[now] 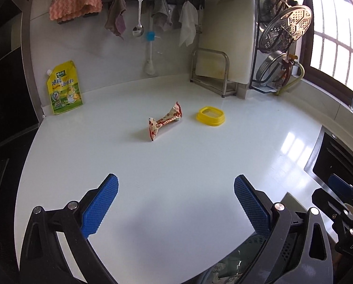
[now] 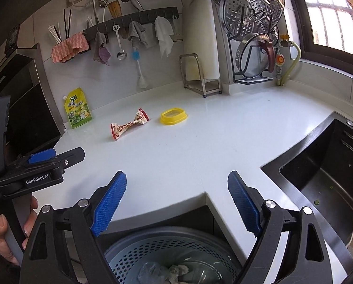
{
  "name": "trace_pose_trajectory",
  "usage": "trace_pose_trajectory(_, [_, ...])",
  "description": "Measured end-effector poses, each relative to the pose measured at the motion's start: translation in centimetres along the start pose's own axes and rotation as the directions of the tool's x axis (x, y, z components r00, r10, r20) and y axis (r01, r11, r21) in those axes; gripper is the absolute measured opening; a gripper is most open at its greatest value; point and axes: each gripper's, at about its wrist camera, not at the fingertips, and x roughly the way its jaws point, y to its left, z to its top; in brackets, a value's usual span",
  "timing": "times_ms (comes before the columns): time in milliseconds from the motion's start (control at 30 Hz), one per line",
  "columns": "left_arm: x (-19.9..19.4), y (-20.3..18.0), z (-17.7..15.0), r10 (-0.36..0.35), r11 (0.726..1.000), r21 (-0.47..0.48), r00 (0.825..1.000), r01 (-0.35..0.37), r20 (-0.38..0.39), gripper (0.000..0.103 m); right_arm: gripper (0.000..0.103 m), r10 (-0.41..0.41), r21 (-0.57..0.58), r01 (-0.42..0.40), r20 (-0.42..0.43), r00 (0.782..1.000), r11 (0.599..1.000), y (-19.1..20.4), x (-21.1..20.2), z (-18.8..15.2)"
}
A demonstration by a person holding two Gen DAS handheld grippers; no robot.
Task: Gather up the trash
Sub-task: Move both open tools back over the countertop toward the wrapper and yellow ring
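A twisted red-and-cream snack wrapper [image 1: 165, 121] [image 2: 129, 124] lies in the middle of the white counter [image 1: 164, 165], with a yellow oval lid [image 1: 211, 116] [image 2: 173, 116] just to its right. My left gripper [image 1: 176, 207] hovers open over the counter's near part, nothing between its blue pads. My right gripper [image 2: 177, 202] is also open and empty, above the counter edge. Below it stands a perforated grey-blue bin [image 2: 171, 255] holding crumpled scraps [image 2: 164, 272]; the bin [image 1: 247, 255] also shows under the left gripper's right finger. A hand [image 2: 6, 232] holds the left gripper's handle.
A yellow seasoning pouch [image 1: 64, 88] [image 2: 77, 108] leans on the back wall at left. Cloths and a ladle [image 1: 138, 15] hang from a rail. A metal rack [image 1: 211, 71], a cutting board and steamer lids [image 2: 252, 7] stand at back right. A black sink [image 2: 323, 165] lies at right.
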Motion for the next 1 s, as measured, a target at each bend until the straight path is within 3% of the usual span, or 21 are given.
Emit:
trace_pose_trajectory(567, [7.9,1.9,4.9,0.017,0.999,-0.033,0.996,-0.020,-0.084,0.097,0.084,0.065,-0.085,-0.074,-0.102,0.993,0.994,0.9,10.5,7.4])
trace_pose_trajectory(1000, [14.1,3.9,7.8,0.060,0.996,-0.057,0.993,-0.066,-0.100,0.097,0.084,0.098,-0.072,-0.118,-0.235,0.967,0.990,-0.1,20.6,10.9])
